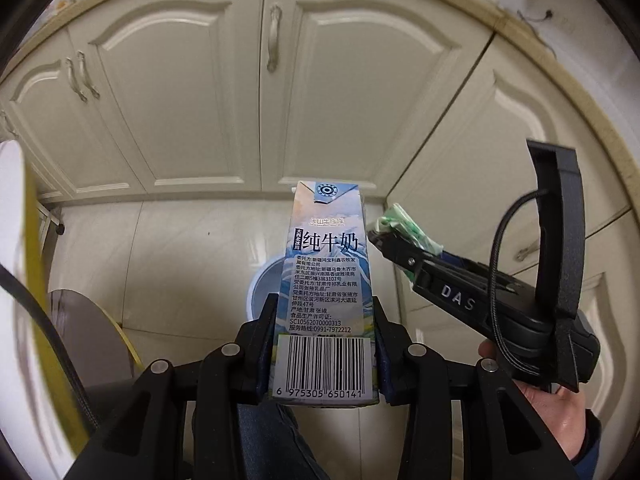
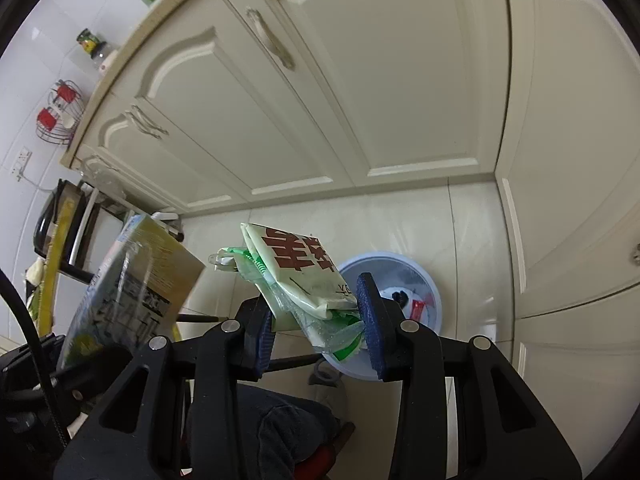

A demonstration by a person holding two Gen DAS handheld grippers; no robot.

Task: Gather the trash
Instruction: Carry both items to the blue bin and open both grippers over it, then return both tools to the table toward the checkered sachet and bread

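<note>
- Left hand-held gripper [image 1: 325, 350]: pitched steeply down toward the floor, jaws pinching the lower end of a milk carton [image 1: 326, 280], blue pads pressed on both its narrow sides.
- Milk carton: upright between the fingers, barcode end nearest the camera. Large print reads "纯牛奶"; barcode digits read 6 975305 650141; a service line shows 0991-7972212.
- In the right wrist view the same carton appears at left, tilted and blurred.
- Right hand-held gripper [image 2: 316, 320]: also angled down, jaws closed on a crumpled wrapper bundle [image 2: 304, 280], cream paper with large red characters only partly legible, plus clear and green-printed plastic film.
- In the left wrist view this gripper enters from the right, held in the person's hand [image 1: 560, 400]; its side carries the letters "DAS".
- Trash bin [image 2: 416, 300]: round, pale blue-rimmed, standing on the tiled floor [image 2: 420, 220] near the cream cabinet doors [image 2: 360, 80], red and white scraps inside. Both held items hang above the floor, near the bin.
</note>
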